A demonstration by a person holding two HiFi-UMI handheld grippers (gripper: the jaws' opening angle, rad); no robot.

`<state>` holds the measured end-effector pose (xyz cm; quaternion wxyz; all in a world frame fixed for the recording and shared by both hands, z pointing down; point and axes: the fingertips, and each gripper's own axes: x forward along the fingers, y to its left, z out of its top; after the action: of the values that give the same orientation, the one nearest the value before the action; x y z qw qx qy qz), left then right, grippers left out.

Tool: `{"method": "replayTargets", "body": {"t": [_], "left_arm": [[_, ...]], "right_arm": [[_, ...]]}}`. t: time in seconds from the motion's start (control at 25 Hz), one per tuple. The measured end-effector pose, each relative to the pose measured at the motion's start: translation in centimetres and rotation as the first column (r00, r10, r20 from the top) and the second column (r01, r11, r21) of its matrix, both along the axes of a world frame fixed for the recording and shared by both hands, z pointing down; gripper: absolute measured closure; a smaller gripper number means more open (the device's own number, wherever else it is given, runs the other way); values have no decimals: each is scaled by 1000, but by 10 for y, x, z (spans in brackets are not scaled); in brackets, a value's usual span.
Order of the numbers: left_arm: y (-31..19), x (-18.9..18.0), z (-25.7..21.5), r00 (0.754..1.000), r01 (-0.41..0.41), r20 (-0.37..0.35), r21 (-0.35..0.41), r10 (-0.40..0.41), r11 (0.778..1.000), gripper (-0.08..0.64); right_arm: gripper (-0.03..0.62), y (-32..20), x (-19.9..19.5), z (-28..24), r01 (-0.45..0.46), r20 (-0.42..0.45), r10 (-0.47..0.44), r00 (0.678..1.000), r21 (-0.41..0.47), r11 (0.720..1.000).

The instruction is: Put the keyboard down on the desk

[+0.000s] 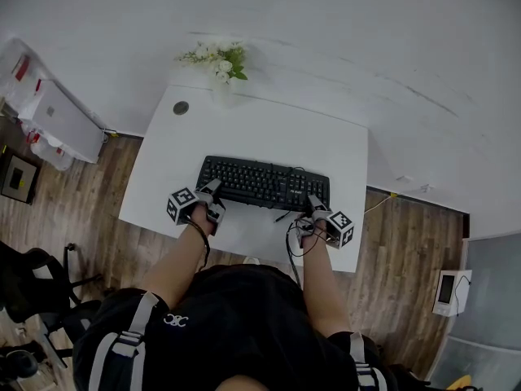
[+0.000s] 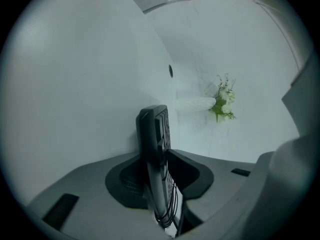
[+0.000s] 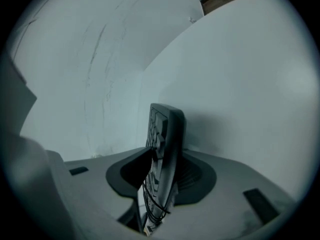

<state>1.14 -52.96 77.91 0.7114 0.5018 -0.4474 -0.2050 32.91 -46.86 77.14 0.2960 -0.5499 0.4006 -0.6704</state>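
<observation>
A black keyboard (image 1: 264, 183) lies flat across the near middle of the white desk (image 1: 244, 129). My left gripper (image 1: 210, 190) is at its near-left corner and my right gripper (image 1: 313, 206) at its near-right corner. In the left gripper view the keyboard (image 2: 155, 134) stands edge-on between the jaws of the left gripper (image 2: 159, 169), with the pads close on either side and not clamped. The right gripper view shows the same: the keyboard (image 3: 167, 129) is inside the loosened jaws of the right gripper (image 3: 161, 174). A coiled black cable (image 2: 167, 209) hangs at the keyboard's near edge.
A white vase of flowers (image 1: 221, 63) stands at the desk's far edge, beside a round cable hole (image 1: 181, 107). Wooden floor surrounds the desk. A dark chair (image 1: 32, 283) and a white box (image 1: 61, 120) are to the left, and a small white device (image 1: 450, 292) to the right.
</observation>
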Motion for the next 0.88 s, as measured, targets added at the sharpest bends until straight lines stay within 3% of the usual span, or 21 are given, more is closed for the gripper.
{"method": "replayTargets", "body": {"t": [0.2,0.44,0.64,0.88], "left_arm": [[4,-2,7,996,-48,68,-86,54,995,409],[19,-8,19,986,-93,113,-253,125,963,350],[30,-14,19,976,-101,148,-344,160,934,330],[43,-35,20,951,-69,245,-429,190,901,294]], "right_arm": [[427,10,1,7,51,-77,-63,995,-151,987],[364,27,1,16,57,-85,-89,992,-325,944],[348,38,-2,17,39,-81,-78,994,-405,914],[334,48,-5,15,13,-111,-72,991,-460,888]]}}
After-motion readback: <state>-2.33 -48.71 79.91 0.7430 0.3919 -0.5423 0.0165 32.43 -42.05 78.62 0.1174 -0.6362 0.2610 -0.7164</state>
